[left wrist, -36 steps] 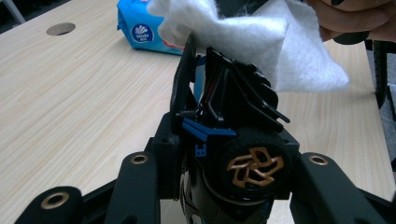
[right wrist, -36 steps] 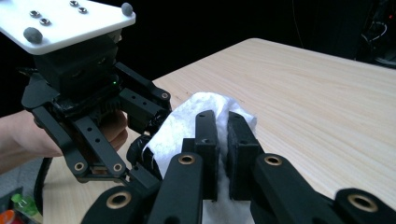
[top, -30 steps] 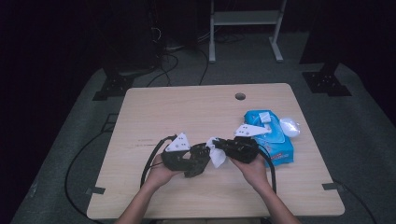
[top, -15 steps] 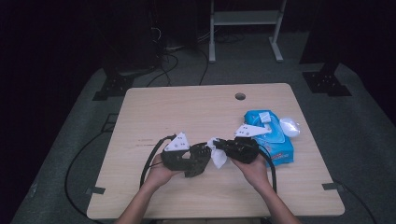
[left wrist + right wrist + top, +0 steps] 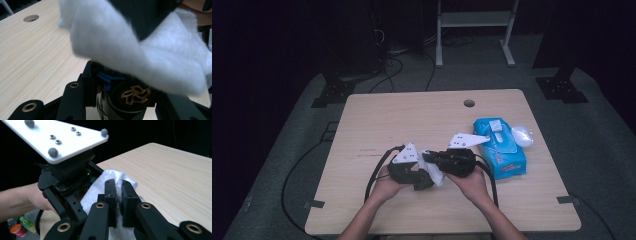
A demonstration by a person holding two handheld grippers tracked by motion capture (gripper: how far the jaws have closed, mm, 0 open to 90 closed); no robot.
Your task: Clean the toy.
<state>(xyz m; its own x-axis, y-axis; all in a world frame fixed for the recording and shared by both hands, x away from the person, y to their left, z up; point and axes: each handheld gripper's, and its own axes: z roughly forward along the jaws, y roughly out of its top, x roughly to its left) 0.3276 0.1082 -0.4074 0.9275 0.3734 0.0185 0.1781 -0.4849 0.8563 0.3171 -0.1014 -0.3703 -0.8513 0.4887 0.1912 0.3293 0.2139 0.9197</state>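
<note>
While the right gripper point(image 5: 119, 202) pinches a white wipe point(image 5: 107, 181) between its closed jaws, the left gripper point(image 5: 412, 172) grips a small black object with a gold emblem point(image 5: 135, 96) under it; the wipe looks soft, light and easy to tear, so a fold is better to grip than an edge; farther on the table point(image 5: 412, 115) lies the blue wipe pack point(image 5: 501, 147).
</note>
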